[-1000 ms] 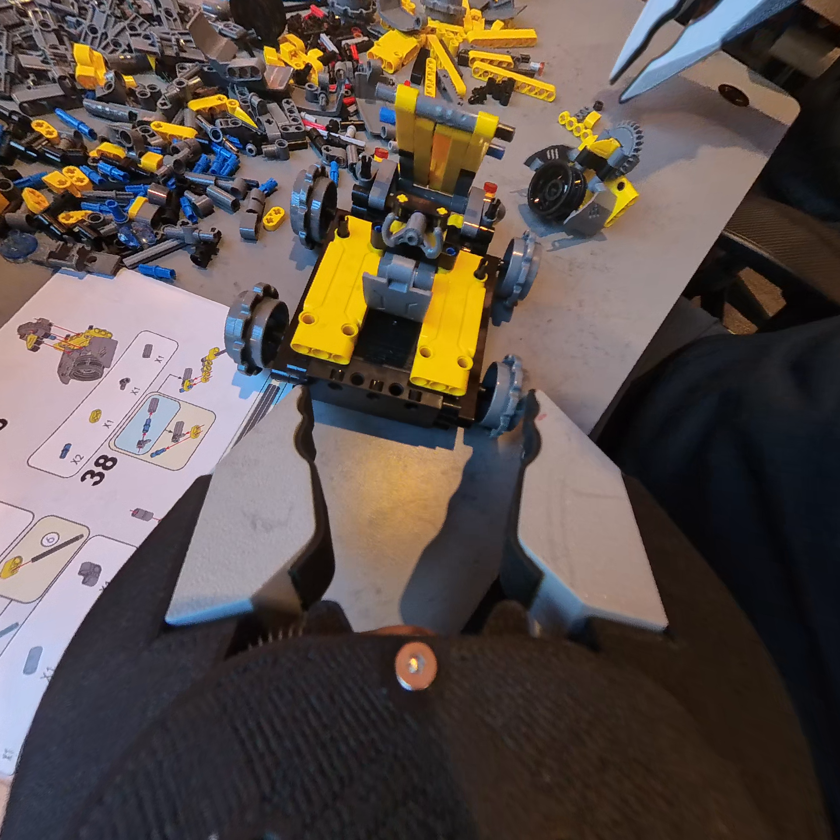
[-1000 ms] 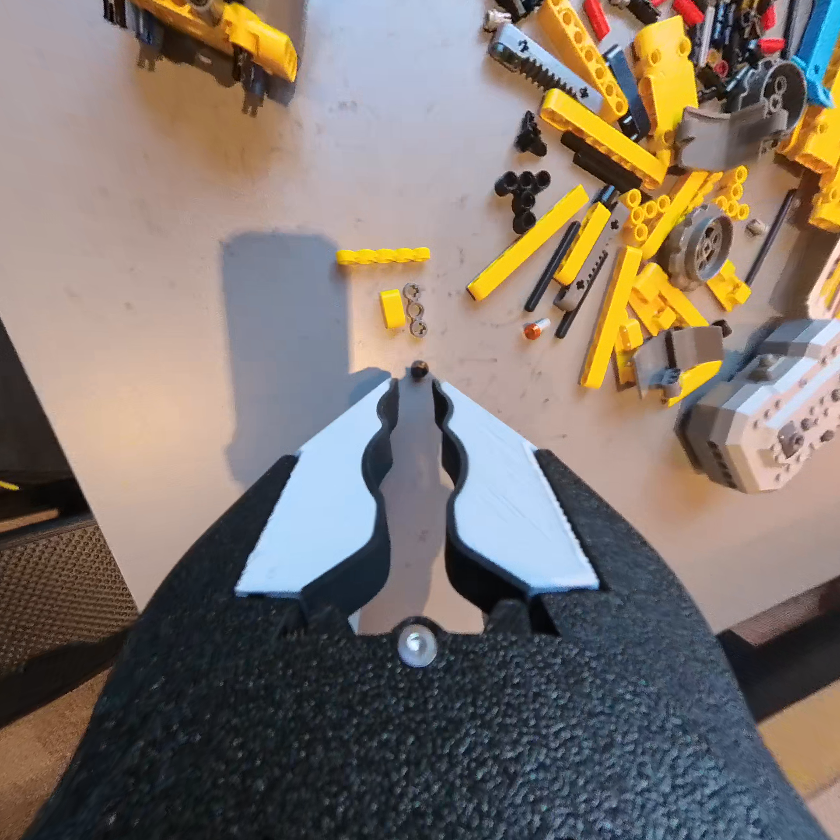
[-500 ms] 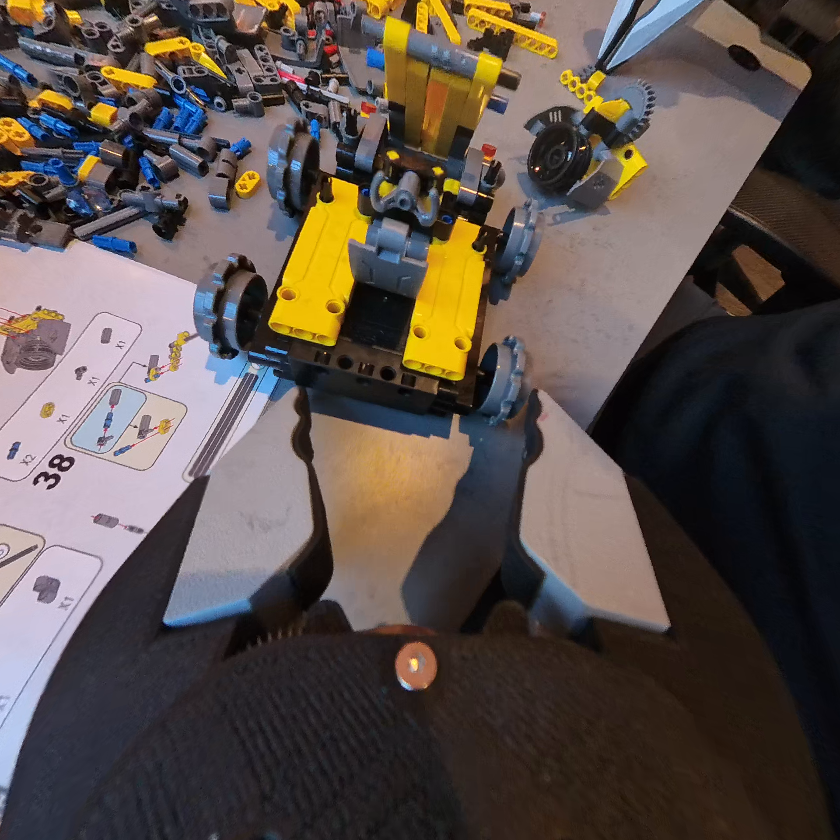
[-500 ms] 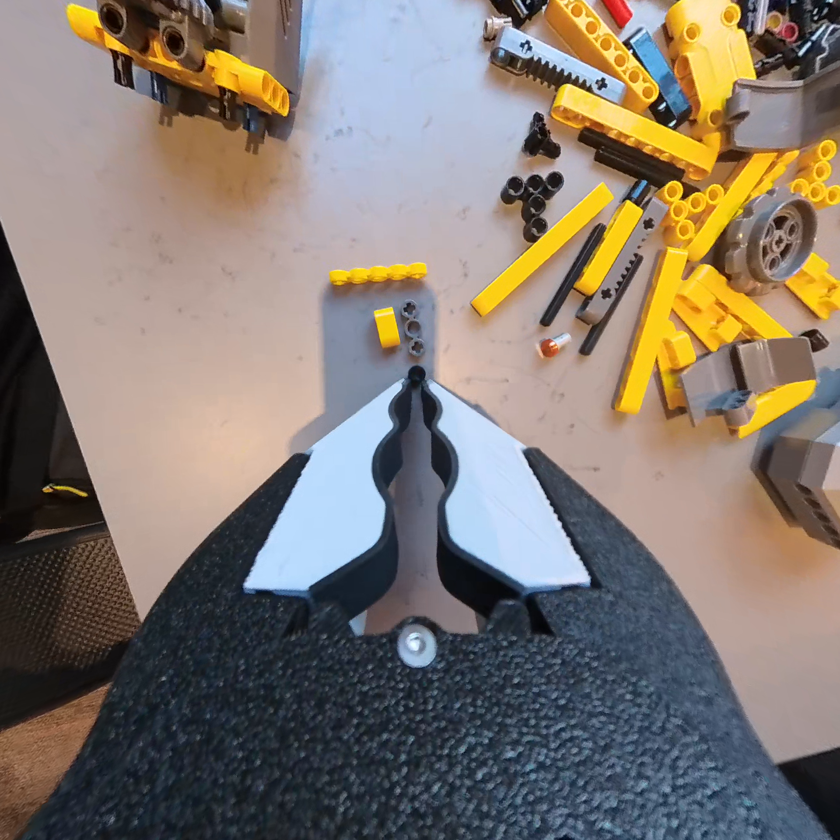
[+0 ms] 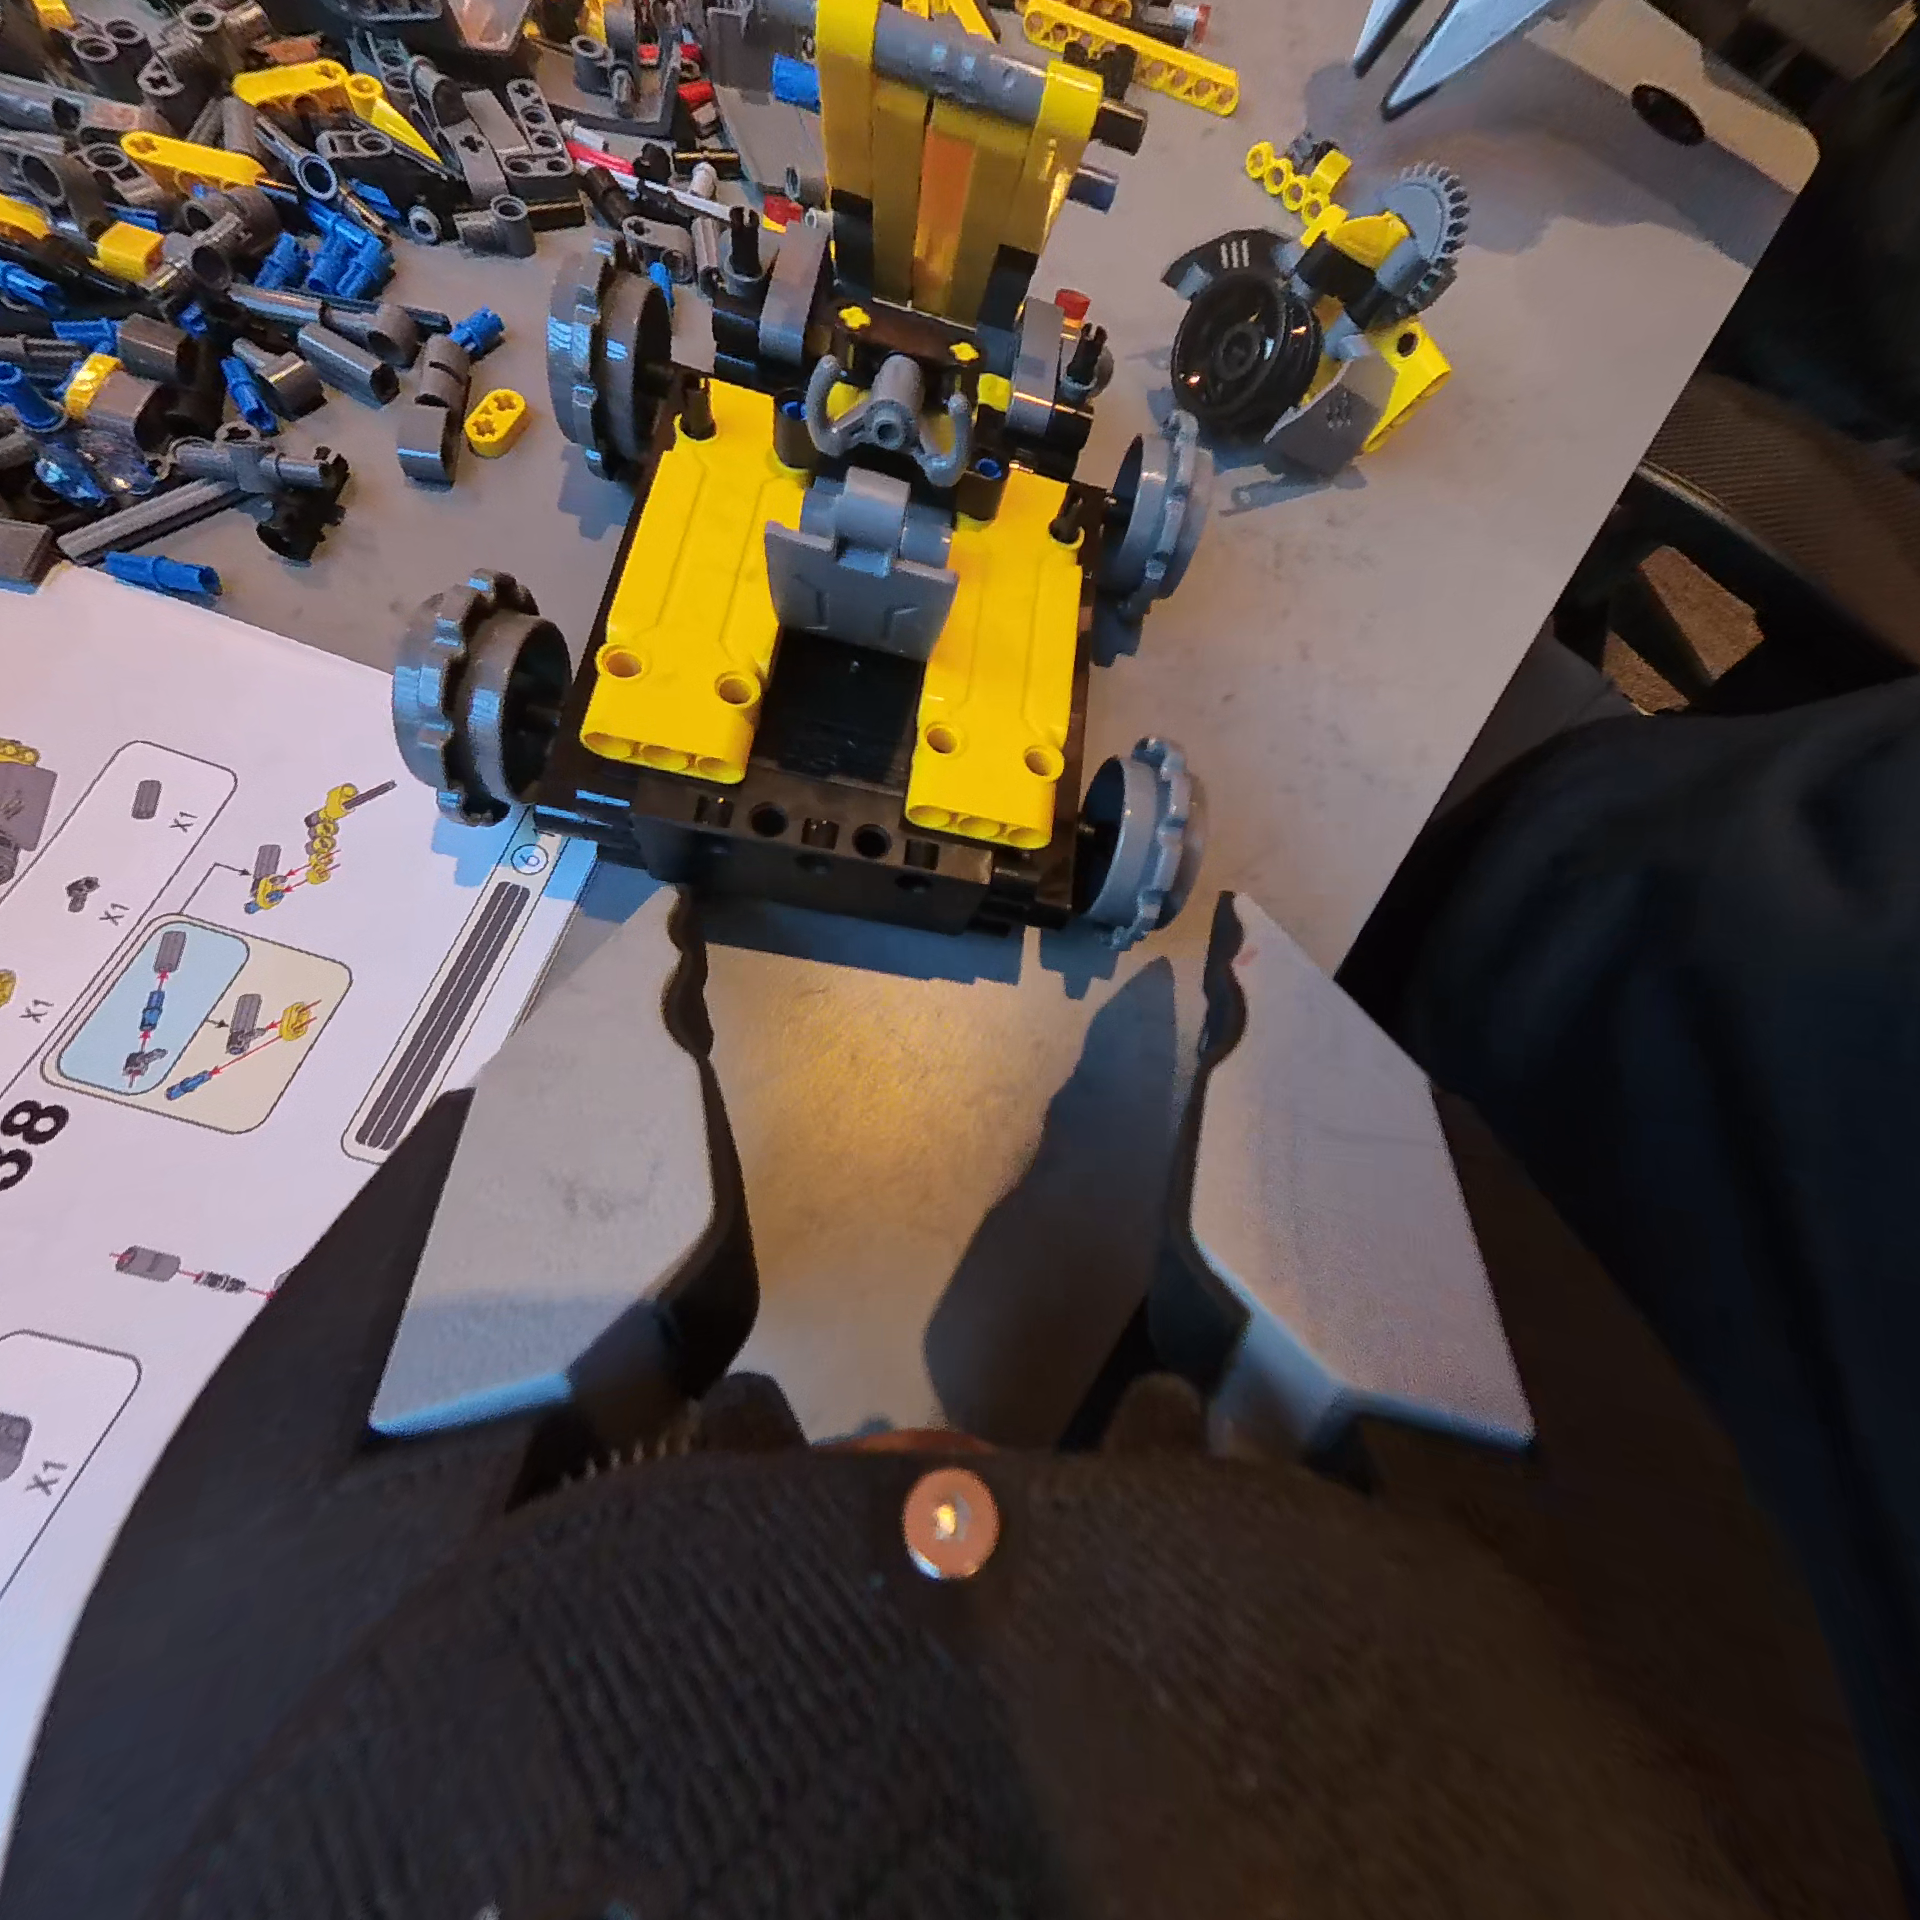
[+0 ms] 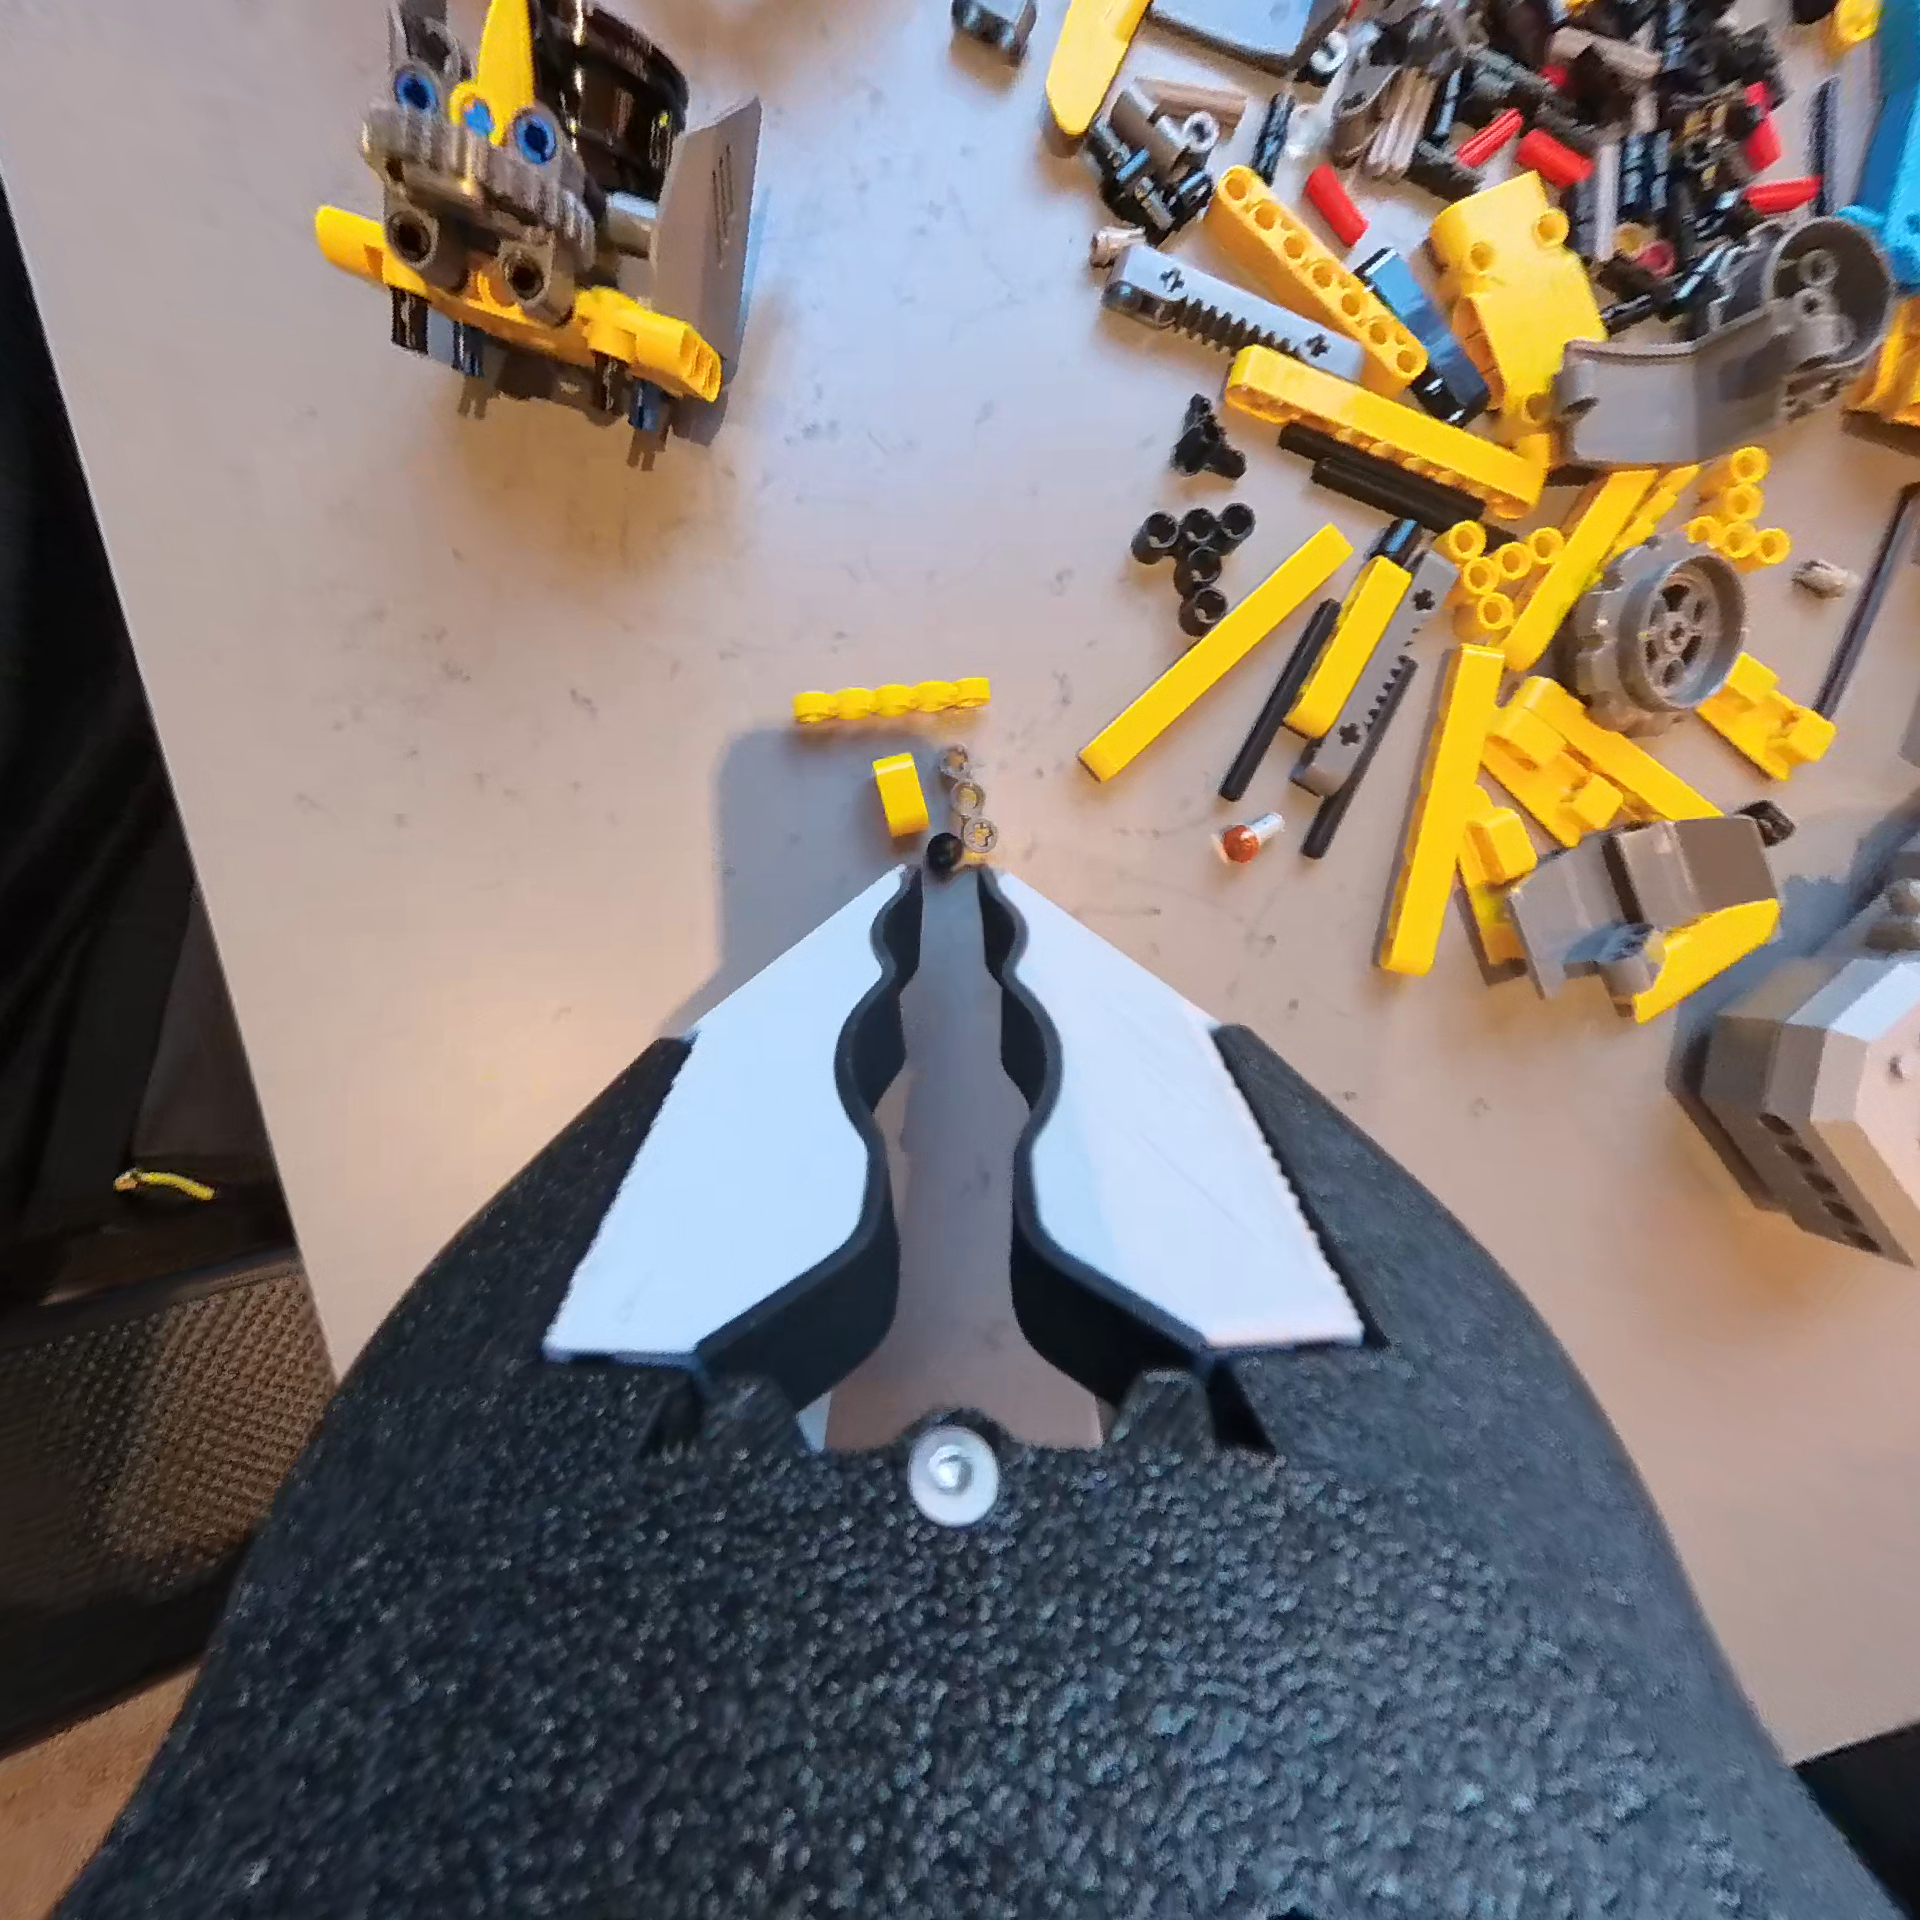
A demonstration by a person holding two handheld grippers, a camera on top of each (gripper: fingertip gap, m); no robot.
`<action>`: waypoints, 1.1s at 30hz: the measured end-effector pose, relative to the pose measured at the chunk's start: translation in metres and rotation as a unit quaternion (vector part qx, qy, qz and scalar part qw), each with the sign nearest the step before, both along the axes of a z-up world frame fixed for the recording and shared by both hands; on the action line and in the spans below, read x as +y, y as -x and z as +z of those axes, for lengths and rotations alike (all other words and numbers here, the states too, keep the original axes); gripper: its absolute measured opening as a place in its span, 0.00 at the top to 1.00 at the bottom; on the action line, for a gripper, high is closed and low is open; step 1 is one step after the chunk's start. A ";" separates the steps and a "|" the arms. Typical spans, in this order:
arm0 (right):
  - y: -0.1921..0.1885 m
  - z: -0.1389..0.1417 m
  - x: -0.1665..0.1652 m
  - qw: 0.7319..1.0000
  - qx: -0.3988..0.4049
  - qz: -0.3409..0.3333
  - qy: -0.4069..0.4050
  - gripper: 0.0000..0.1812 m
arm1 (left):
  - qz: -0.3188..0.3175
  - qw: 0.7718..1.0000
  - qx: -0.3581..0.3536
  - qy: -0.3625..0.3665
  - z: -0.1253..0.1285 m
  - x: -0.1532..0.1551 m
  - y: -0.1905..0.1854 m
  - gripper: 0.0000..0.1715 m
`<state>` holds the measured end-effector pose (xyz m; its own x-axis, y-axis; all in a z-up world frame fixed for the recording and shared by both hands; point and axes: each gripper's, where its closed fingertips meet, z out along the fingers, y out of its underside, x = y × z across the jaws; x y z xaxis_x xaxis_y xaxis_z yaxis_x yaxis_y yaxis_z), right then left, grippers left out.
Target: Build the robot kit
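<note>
My left gripper is open and empty, its tips just behind the rear of a yellow and black brick vehicle with grey wheels, not touching it. My right gripper is low over the table, jaws nearly together with a narrow gap, and a small round black piece sits at its tips. Just ahead lie a small yellow piece, a thin grey three-hole piece and a short yellow beam. The right gripper's tips also show in the left wrist view.
An instruction sheet lies left of the vehicle, with a pile of loose parts beyond it. A black wheel sub-assembly sits near the table's right edge and shows in the right wrist view. Yellow beams and a grey block lie right. My right fingertips sit around 30 centimetres from my left ones.
The left gripper has moved closer to the vehicle, still open. The right gripper has carried the black piece toward the small yellow and grey pieces; its shadow has drawn in to its tips.
</note>
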<state>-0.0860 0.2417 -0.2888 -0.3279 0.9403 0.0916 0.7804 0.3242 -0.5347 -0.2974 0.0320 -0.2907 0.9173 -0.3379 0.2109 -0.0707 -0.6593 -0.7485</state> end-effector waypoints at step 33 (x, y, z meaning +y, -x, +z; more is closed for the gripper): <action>0.052 0.037 0.064 0.936 0.281 -0.206 0.042 0.77 | 0.030 0.989 -0.020 -0.146 0.020 -0.016 -0.002 0.54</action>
